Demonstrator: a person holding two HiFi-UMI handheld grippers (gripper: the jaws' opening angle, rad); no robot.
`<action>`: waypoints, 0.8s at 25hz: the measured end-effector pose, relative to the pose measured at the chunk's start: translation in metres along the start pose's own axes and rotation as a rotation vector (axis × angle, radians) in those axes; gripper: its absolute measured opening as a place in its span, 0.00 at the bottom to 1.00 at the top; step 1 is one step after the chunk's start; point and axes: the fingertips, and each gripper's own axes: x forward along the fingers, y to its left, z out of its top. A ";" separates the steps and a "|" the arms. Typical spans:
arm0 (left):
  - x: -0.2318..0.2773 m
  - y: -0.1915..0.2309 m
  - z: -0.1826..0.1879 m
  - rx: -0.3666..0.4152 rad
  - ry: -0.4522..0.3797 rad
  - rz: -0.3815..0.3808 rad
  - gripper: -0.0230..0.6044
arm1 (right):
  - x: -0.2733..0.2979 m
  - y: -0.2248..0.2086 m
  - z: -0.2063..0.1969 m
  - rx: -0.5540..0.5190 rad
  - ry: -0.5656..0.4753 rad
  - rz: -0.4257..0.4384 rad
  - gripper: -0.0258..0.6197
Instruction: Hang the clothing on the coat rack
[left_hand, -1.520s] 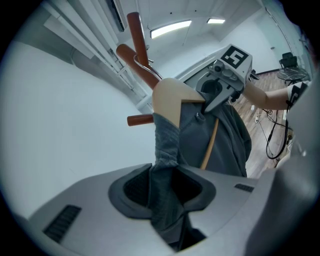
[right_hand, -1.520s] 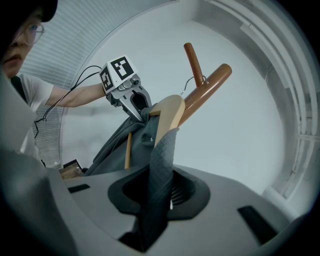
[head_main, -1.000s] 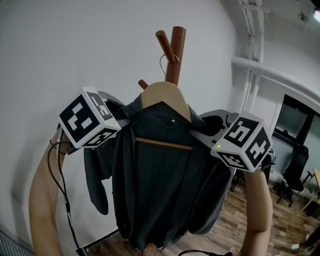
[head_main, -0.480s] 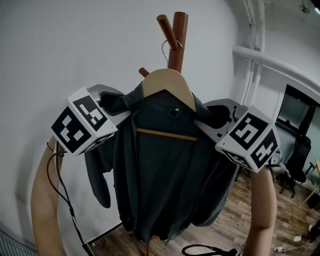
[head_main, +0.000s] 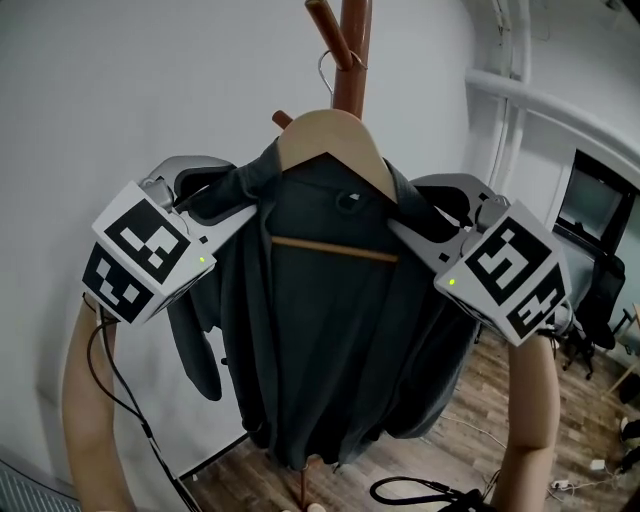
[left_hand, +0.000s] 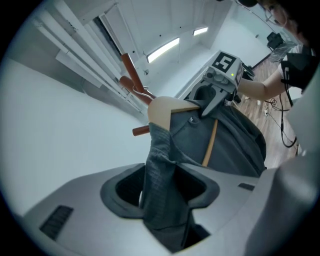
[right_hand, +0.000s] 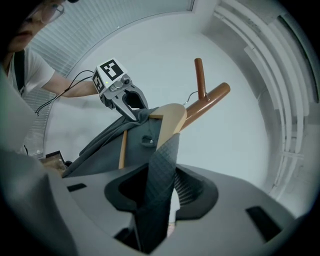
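**While the Jacket Is Hanging, Both Grippers Are Letting Go**

Since the left gripper (head_main: 232, 195) has just been opening its jaws, they are now standing wide apart. A fold of the jacket (head_main: 320, 340) is lying between them at the shoulder, with gaps showing on both sides of the cloth, so nothing is being pinched there. Just below, an empty sleeve (head_main: 195, 360) is dangling limp against the pale, smooth wall (head_main: 120, 80).

At the middle, the jacket is draping over a light wooden hanger (head_main: 335, 140) with broad rounded shoulders and a thin straight bar (head_main: 330, 250). A slim metal hook (head_main: 325, 70) is looping over a slanted peg (head_main: 325, 25) of the coat rack (head_main: 352, 60), a round post of glossy reddish-brown wood. Up close, the dark grey cloth is showing a fine quilted grid, and it is falling in soft, heavy folds.

On the other shoulder, the right gripper (head_main: 415, 208) is doing the same. Its jaws have just been opening and are standing apart, with a twisted ridge of cloth running loosely between them.

By my reading, the hanging itself is looking finished, as the rack seems to be carrying the weight. What is remaining is drawing both tools clear of the shoulders without tugging the jacket off the hanger.
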 end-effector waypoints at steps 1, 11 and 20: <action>-0.002 0.000 0.000 0.012 -0.003 0.015 0.34 | -0.001 0.000 0.001 -0.007 -0.002 -0.013 0.27; -0.017 -0.001 0.002 0.062 -0.027 0.086 0.37 | -0.007 -0.002 0.006 -0.032 -0.010 -0.076 0.30; -0.048 0.005 0.011 0.044 -0.134 0.196 0.37 | -0.033 0.002 0.025 -0.171 -0.054 -0.128 0.30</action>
